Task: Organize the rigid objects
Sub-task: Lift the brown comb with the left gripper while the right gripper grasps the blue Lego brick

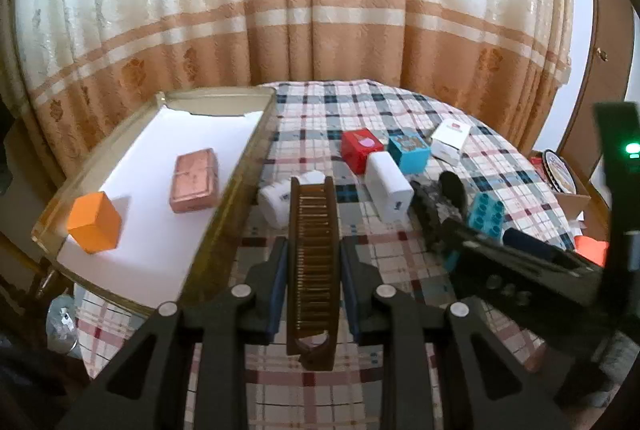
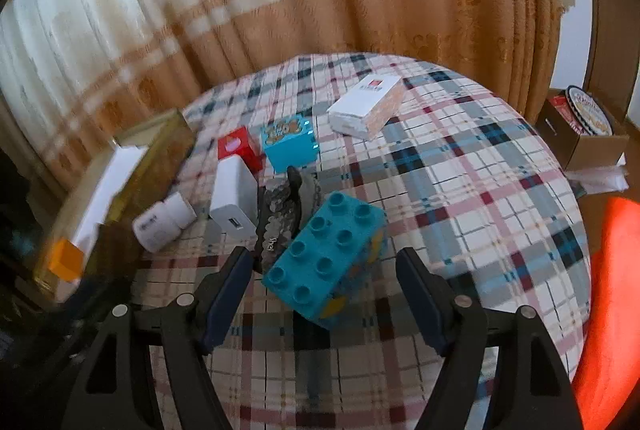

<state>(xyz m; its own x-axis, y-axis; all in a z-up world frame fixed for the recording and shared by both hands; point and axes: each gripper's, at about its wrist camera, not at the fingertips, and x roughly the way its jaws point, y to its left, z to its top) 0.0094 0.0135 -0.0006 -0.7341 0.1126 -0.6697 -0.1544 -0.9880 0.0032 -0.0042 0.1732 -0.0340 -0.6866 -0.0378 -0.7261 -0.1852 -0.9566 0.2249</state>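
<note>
My left gripper (image 1: 313, 250) is shut on a brown comb (image 1: 313, 262), held above the checked tablecloth beside the gold tray (image 1: 228, 205). The tray holds an orange cube (image 1: 94, 222) and a copper tin (image 1: 195, 180). My right gripper (image 2: 324, 262) is open, its fingers on either side of a teal toy brick (image 2: 324, 262) lying on the cloth. The right gripper also shows in the left wrist view (image 1: 472, 242), by the same brick (image 1: 486, 213).
On the cloth lie a red box (image 1: 360, 149), a teal box (image 1: 409, 149), a white charger (image 1: 390, 187), a white plug (image 1: 276, 201), a white carton (image 2: 365, 106) and a dark sequinned item (image 2: 280, 213). A cardboard box (image 2: 588, 133) stands right of the table.
</note>
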